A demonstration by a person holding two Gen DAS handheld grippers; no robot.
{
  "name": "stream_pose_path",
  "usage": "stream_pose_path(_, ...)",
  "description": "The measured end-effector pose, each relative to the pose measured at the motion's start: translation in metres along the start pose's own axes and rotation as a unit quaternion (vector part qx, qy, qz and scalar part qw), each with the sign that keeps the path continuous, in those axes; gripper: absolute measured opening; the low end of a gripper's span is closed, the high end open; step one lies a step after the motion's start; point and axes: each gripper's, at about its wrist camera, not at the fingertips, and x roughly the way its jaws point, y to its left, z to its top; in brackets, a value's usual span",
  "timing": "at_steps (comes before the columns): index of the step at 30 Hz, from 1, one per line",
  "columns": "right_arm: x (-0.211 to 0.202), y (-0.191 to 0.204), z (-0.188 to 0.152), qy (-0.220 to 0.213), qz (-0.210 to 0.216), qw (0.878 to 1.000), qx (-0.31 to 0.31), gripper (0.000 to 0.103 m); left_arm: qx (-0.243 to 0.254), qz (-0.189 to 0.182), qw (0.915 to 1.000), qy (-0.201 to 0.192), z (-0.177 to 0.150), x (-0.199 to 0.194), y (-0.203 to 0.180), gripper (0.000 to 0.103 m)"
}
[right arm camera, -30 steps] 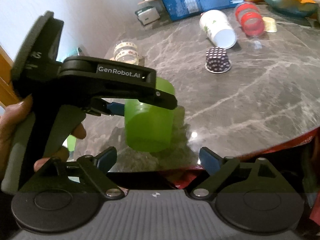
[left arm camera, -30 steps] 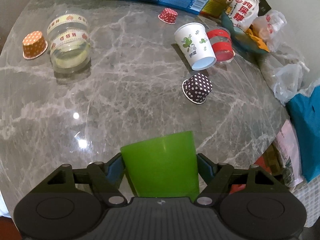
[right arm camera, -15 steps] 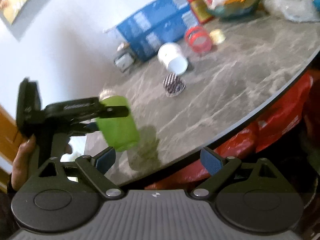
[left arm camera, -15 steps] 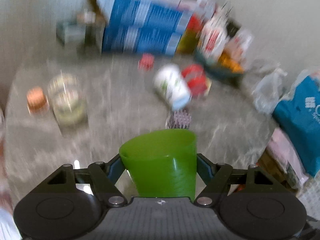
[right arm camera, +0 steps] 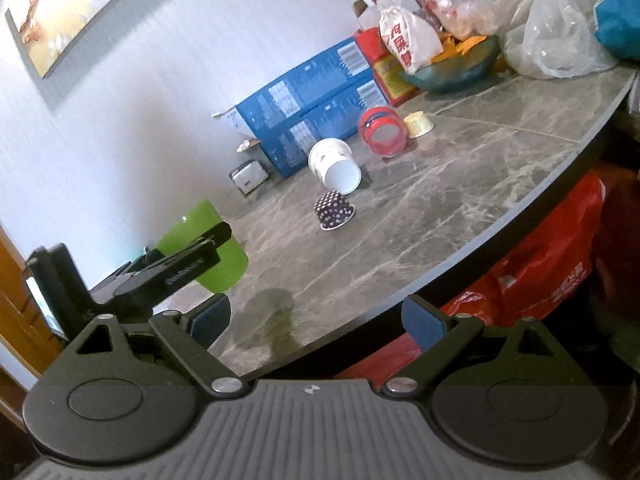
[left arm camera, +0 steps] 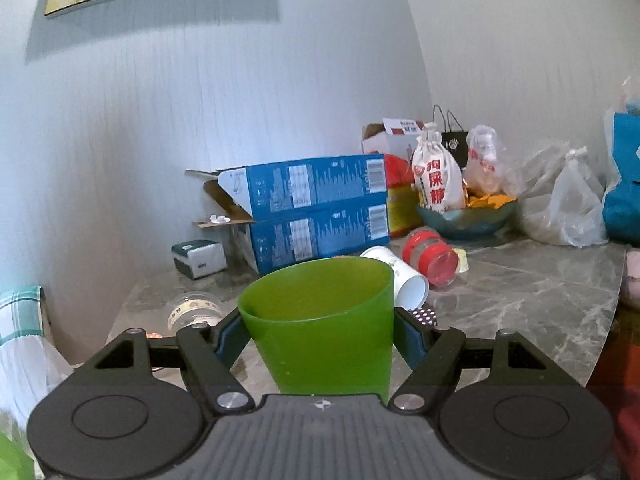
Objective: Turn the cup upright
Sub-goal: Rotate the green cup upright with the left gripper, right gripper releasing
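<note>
Left gripper (left arm camera: 318, 330): closed on the green plastic cup (left arm camera: 320, 320), the blue pads (left arm camera: 230, 336) pressed against opposite sides of the cup wall; the cup is held clear of the table, mouth turned upward and away from the camera, the narrower base toward the gripper body. In the right wrist view the same cup (right arm camera: 224, 258) is seen at the left edge of the table, tilted, crossed by the black finger of the left gripper (right arm camera: 192, 264). Right gripper (right arm camera: 316, 320): jaws spread wide, nothing held between the blue pads (right arm camera: 420, 322); it is positioned off the near rim of the grey marble table (right arm camera: 460, 184). Items on the table, listed outward: a dark polka-dot cupcake liner (right arm camera: 334, 210), set upside down; a white paper cup (right arm camera: 336, 166) with a green print, lying on its side just behind the liner, mouth toward the camera; a red-banded clear jar (right arm camera: 382, 132), on its side; a small yellow cup (right arm camera: 418, 125), just beside the jar; a clear tape-wrapped jar (left arm camera: 194, 312), lying near the left edge. Along the wall: two stacked blue cartons (left arm camera: 316, 210), a small grey-and-white box (left arm camera: 200, 258), a dark bowl (left arm camera: 466, 216) holding a white drawstring bag (left arm camera: 436, 180) with red characters, and clear plastic bags (left arm camera: 568, 204).
</note>
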Motion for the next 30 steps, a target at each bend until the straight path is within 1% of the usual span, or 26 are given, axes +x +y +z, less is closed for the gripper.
stream_pose_path(2, 0.0, -0.004, -0.004, -0.002, 0.001, 1.0, 0.008, 0.094, 0.006, 0.001, 1.0, 0.001, -0.004, -0.001, -0.007, 0.078)
stream_pose_path(5, 0.001, -0.008, -0.009, -0.01, -0.001, 1.0, 0.011, 0.094, 0.01, 0.017, 0.9998, 0.005, -0.012, -0.002, -0.016, 0.078)
stream_pose_path(6, 0.001, -0.009, -0.01, -0.01, 0.0, 1.0, 0.012, 0.094, 0.01, 0.023, 0.9996, 0.009, -0.016, -0.002, -0.017, 0.078)
stream_pose_path(9, 0.001, -0.013, -0.014, -0.009, 0.008, 1.0, 0.017, 0.094, -0.002, 0.027, 0.9992, 0.028, -0.024, 0.002, -0.017, 0.078)
stream_pose_path(12, 0.003, -0.013, -0.016, -0.006, 0.009, 1.0, 0.017, 0.094, 0.001, 0.04, 0.999, 0.019, -0.032, 0.003, -0.018, 0.078)
stream_pose_path(19, 0.007, -0.012, -0.021, -0.004, 0.012, 1.0, 0.021, 0.094, 0.016, 0.041, 0.999, 0.005, -0.038, 0.004, -0.023, 0.078)
stream_pose_path(23, 0.008, -0.011, -0.022, -0.002, 0.011, 1.0, 0.022, 0.094, 0.02, 0.033, 0.9993, 0.003, -0.038, 0.003, -0.022, 0.078)
stream_pose_path(25, 0.008, -0.01, -0.022, -0.001, 0.011, 1.0, 0.021, 0.094, 0.029, 0.031, 0.9991, 0.004, -0.038, 0.004, -0.023, 0.08)
stream_pose_path(27, 0.009, -0.009, -0.022, 0.0, 0.011, 1.0, 0.02, 0.094, 0.036, 0.028, 0.9989, 0.006, -0.039, 0.003, -0.025, 0.085)
stream_pose_path(30, 0.009, -0.008, -0.022, 0.001, 0.011, 1.0, 0.019, 0.094, 0.044, 0.024, 0.9987, 0.007, -0.04, 0.003, -0.027, 0.089)
